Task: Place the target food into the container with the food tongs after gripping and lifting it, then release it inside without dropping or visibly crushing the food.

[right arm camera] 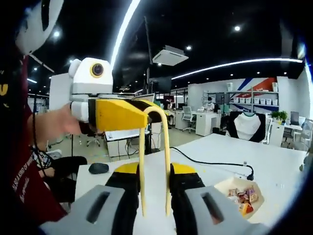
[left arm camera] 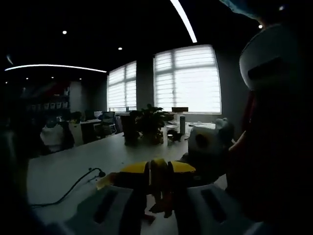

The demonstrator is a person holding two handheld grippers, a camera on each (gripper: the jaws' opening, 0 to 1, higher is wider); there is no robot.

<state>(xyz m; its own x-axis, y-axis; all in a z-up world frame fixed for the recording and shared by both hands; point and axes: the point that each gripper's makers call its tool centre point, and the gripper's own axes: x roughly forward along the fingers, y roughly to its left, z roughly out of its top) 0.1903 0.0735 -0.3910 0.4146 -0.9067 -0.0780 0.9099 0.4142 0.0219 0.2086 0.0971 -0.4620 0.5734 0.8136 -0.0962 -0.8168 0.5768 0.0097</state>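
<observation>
Yellow food tongs [right arm camera: 154, 147] stand between the jaws of my right gripper [right arm camera: 155, 172], which is shut on the two legs, the bend pointing away. My left gripper [right arm camera: 122, 115] comes in from the left, and its yellow jaw meets the bend of the tongs. In the dim left gripper view the tongs [left arm camera: 159, 182] sit between the yellow pads of my left gripper [left arm camera: 157, 169], which is shut on them. A pale tray [right arm camera: 229, 184] with several wrapped snacks [right arm camera: 243, 197] lies on the white table [right arm camera: 274, 166] at the lower right.
A black cable [right arm camera: 210, 164] runs across the table to a plug near the tray. A dark mouse [right arm camera: 98, 168] lies at the table's left edge. A person's hand [right arm camera: 57, 125] holds the left gripper. Potted plants [left arm camera: 149, 123] stand on the far end of the table.
</observation>
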